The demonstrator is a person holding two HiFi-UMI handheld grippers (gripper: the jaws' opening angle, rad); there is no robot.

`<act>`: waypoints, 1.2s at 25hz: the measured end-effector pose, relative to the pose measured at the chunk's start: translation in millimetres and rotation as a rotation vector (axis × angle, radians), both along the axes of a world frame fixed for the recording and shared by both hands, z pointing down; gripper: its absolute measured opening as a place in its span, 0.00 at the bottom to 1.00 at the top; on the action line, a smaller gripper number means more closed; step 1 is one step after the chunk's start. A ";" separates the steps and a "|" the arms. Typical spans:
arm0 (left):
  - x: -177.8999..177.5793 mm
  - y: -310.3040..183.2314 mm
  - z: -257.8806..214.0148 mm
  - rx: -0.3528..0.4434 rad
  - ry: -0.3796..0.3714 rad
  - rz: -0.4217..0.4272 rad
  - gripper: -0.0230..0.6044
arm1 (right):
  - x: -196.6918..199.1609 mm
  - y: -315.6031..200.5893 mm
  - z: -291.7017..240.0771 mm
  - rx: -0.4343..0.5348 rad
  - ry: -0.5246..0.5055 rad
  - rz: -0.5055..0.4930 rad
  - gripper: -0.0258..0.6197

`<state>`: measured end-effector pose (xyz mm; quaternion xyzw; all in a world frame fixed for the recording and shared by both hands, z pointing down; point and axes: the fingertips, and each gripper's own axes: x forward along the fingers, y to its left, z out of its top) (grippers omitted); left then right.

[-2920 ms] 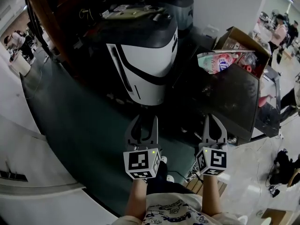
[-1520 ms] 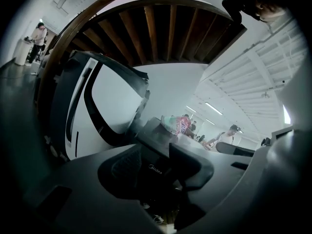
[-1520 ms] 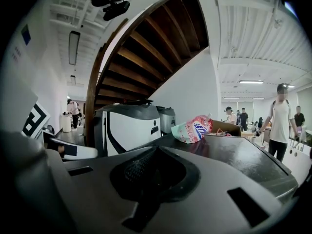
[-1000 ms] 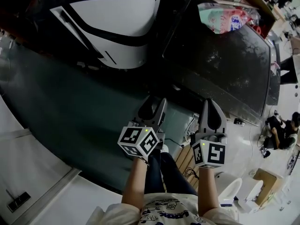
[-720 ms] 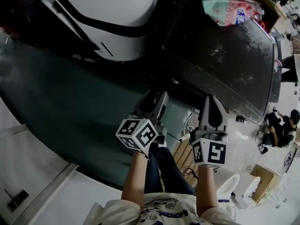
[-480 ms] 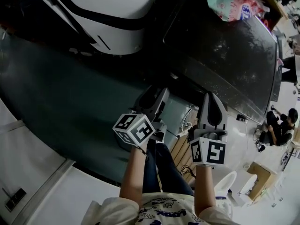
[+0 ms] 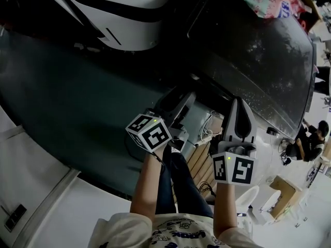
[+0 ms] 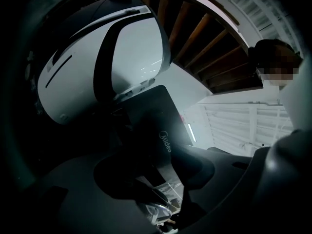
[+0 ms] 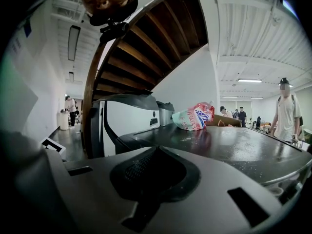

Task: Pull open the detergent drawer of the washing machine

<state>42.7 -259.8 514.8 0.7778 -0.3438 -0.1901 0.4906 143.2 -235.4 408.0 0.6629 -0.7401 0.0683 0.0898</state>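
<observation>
Grey left gripper sits tilted sideways, jaws just been opening wide, empty; right gripper points straight, pinched closed, empty too.

Head view dim; left gripper view murky; fisheye edges black.

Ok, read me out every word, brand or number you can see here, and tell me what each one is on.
"Midea": on the dark machine front.
Bag: red and blue print, too blurred to read.
Marker cubes, left and right: square patterns only, no words.
</observation>
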 end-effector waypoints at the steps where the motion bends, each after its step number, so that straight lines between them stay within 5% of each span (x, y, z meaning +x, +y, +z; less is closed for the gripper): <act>1: 1.0 -1.5 2.0 -0.002 0.006 0.003 0.37 | 0.0 -0.6 0.6 0.002 -0.001 0.002 0.07; 30: 29.4 -19.7 9.2 0.075 0.364 0.042 0.37 | 13.2 -0.6 10.2 0.028 -0.011 0.046 0.07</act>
